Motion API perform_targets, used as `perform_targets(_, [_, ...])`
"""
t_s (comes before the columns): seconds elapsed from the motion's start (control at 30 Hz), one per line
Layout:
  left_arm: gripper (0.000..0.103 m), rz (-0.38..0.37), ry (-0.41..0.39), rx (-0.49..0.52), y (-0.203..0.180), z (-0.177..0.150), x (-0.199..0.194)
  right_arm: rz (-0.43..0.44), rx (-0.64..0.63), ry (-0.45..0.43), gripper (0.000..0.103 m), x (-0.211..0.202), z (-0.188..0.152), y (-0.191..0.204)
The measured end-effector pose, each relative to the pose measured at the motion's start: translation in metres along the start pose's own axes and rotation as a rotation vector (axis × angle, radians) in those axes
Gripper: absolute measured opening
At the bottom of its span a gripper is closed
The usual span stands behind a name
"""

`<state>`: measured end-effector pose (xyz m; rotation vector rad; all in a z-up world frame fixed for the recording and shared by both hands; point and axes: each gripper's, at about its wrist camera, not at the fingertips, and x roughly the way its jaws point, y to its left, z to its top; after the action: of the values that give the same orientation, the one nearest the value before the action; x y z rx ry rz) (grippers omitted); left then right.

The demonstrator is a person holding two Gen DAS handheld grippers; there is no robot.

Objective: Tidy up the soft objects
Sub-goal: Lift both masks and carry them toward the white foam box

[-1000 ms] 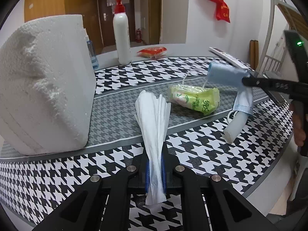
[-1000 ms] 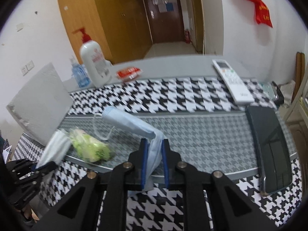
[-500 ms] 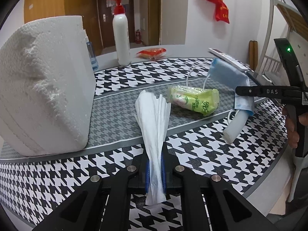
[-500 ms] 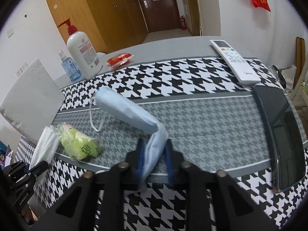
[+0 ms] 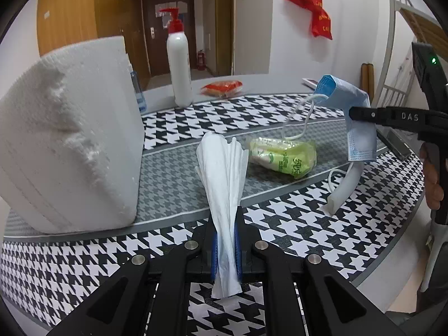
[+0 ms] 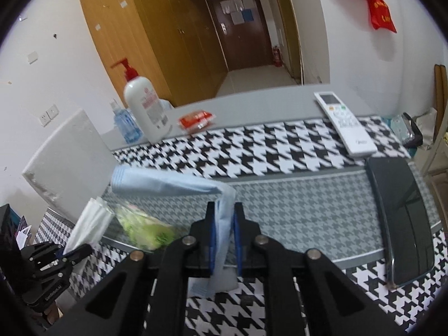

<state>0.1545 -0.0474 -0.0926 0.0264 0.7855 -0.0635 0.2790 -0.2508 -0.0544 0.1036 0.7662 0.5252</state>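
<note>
Foam block (image 5: 70,145) sits on worktop (image 5: 294,224), w/ green tissue pack (image 5: 282,158) beside. Right gripper (image 6: 224,224) fingers pinch blue mask (image 6: 173,183) mid-fold, lifted clear so loops hang. Left gripper (image 5: 226,240) fingers clamp white tissue (image 5: 224,168) upright, prob. for stacking.

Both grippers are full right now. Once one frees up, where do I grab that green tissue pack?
Take the green tissue pack across its narrow middle, coming straight down from above. It lies flat and lengthwise on the grey strip, so the short width suits the jaws; mind the mask loop dangling close behind.
</note>
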Motion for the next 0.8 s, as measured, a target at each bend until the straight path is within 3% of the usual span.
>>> perform_targets(0.8, [0.010,0.009,-0.132,0.024,0.007,0.018,-0.045,0.043,-0.053,-0.167,0.014,-0.054,0.014,0.031])
